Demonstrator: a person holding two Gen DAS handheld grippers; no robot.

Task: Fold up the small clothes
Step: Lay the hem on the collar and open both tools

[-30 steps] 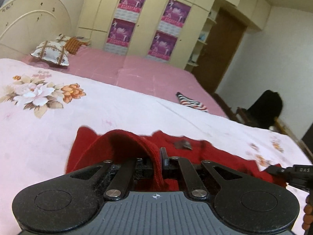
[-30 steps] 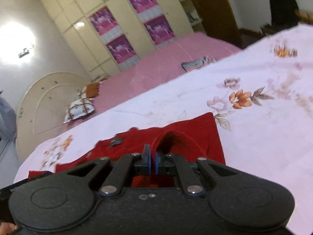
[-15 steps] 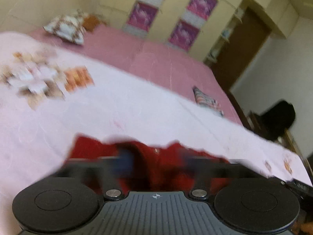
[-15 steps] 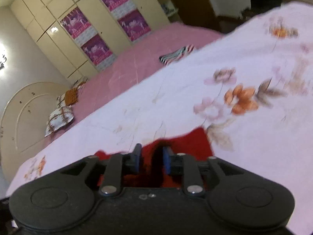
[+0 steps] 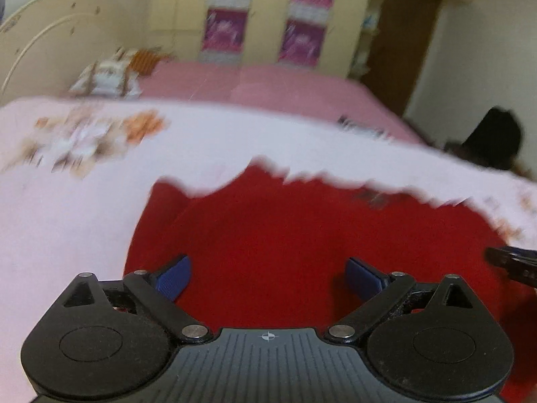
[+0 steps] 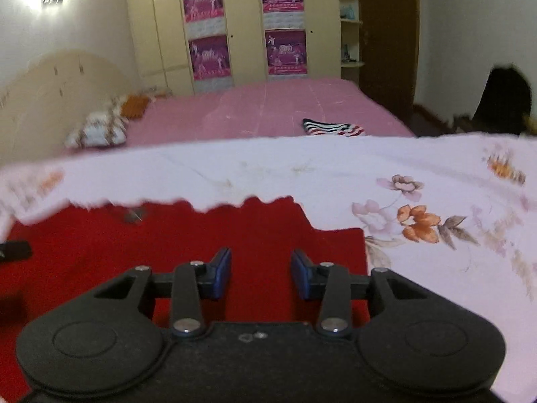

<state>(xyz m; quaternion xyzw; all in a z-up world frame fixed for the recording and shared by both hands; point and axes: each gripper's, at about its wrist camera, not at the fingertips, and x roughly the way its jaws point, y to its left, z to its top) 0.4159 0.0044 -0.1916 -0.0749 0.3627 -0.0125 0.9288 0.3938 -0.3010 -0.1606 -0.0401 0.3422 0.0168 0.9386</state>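
Red garment (image 5: pixel 302 235) lies flat on the floral sheet (image 5: pixel 100 208) of the bed, near edge toward both cameras.

Left claw (image 5: pixel 266 277): spread wide, jaws closing slightly right now, nothing between the pads, just red cloth lying below them. Right claw (image 6: pixel 261 273): partly spread, pads apart, nothing pinched; it hangs over the garment's right part, near its right edge (image 6: pixel 362 235). The right claw's tip also shows at the right border of the left view.

Risks as I read them:
- The left view is heavily motion-blurred, so the garment's far edge is smeared. A grab aimed from that view could miss the hem, or take only the top layer.
- Can't tell how many layers lie under either claw. A pinch through one layer only would peel the fold open instead of carrying it.
- The sheet is soft and loose. A claw that drops too deep could pinch sheet together with the garment and drag both.
- The claws are unevenly spread. If they close at different moments, one side lifts first and the fold line skews.
- The small dark patch (image 6: pixel 134 215) near the far edge may be a button or a label; too blurred to tell. If stiff, it could make the fold sit proud.
- The striped cloth (image 6: pixel 332 127) on the pink bedding (image 6: pixel 268 107) is well apart, no interference.
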